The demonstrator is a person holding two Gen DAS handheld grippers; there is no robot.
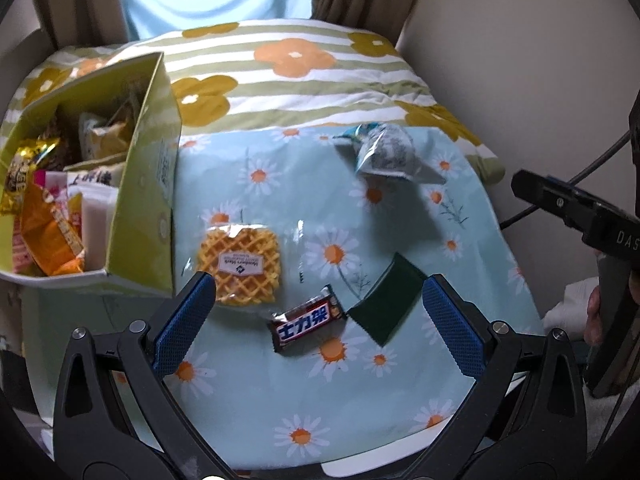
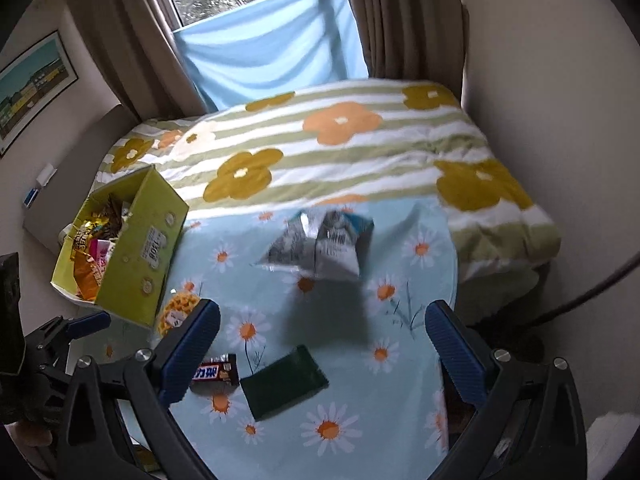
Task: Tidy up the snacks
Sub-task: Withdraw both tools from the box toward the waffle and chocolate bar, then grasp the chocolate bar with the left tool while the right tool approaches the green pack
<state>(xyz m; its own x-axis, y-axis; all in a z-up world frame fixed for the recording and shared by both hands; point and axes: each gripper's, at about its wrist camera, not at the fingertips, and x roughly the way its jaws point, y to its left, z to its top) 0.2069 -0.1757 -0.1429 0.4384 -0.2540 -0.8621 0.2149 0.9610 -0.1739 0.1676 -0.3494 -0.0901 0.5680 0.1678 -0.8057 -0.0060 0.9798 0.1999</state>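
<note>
A yellow-green box (image 1: pixel 154 184) (image 2: pixel 140 252) full of snack packets stands at the left of the daisy cloth. On the cloth lie a wrapped waffle (image 1: pixel 242 266) (image 2: pixel 178 310), a chocolate bar (image 1: pixel 308 318) (image 2: pixel 216 374), a dark green packet (image 1: pixel 386 304) (image 2: pixel 284 382) and a silver-blue chip bag (image 1: pixel 384 152) (image 2: pixel 320 244). My left gripper (image 1: pixel 318 306) hangs open above the chocolate bar, nothing held. My right gripper (image 2: pixel 322 336) is open over the cloth, with the dark green packet below it. It shows as a dark body at the right edge of the left wrist view.
The daisy cloth (image 1: pixel 280 400) (image 2: pixel 360 420) lies on a bed with a striped flower quilt (image 1: pixel 280 68) (image 2: pixel 340 140). Curtains and a window with blue fabric stand behind. A wall is close on the right. A framed picture (image 2: pixel 32 84) hangs at the left.
</note>
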